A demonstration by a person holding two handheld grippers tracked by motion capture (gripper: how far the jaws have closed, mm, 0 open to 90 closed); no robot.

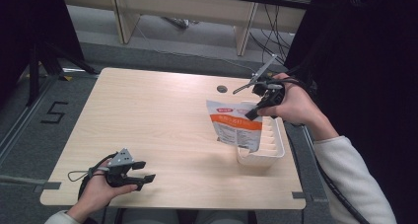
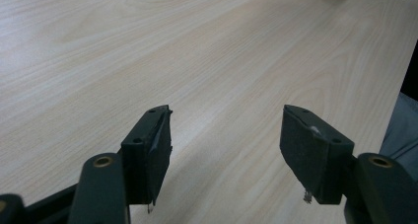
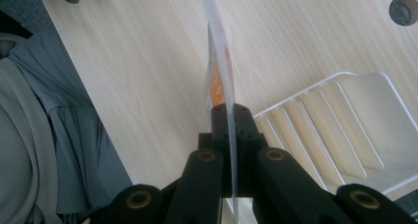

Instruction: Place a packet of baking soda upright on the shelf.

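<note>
Above the near-left corner of the white ribbed tray [image 1: 276, 150], the right gripper [image 1: 252, 112] pinches 1 flat white-and-orange pouch [image 1: 235, 125] by its top right corner, its 2 black jaws clamped flat on the film with no gap between them. In the right gripper view the pouch [image 3: 219, 71] runs edge-on straight out from the closed fingertips [image 3: 246, 120], so its long axis carries on the line of the jaws and the bulk of the bag hangs beyond and below the grip, on the side away from the tray's slots. From the high view the pouch leans, its lower edge down by the tray's near-left rim; whether it touches the rim cannot be told. The tray sits at the right edge of the wooden table [image 1: 157, 115], just below the round cable hole [image 1: 222, 89].

Well away from the tray, at the table's near-left corner, the left gripper [image 1: 139, 171] hovers with its 2 jaws spread wide on nothing, bare tabletop between the pads [image 2: 153, 150]. The right hand is plainly the nearer, and any lowering into a slot likely depends on swinging the hanging bag sideways over the ribs.
</note>
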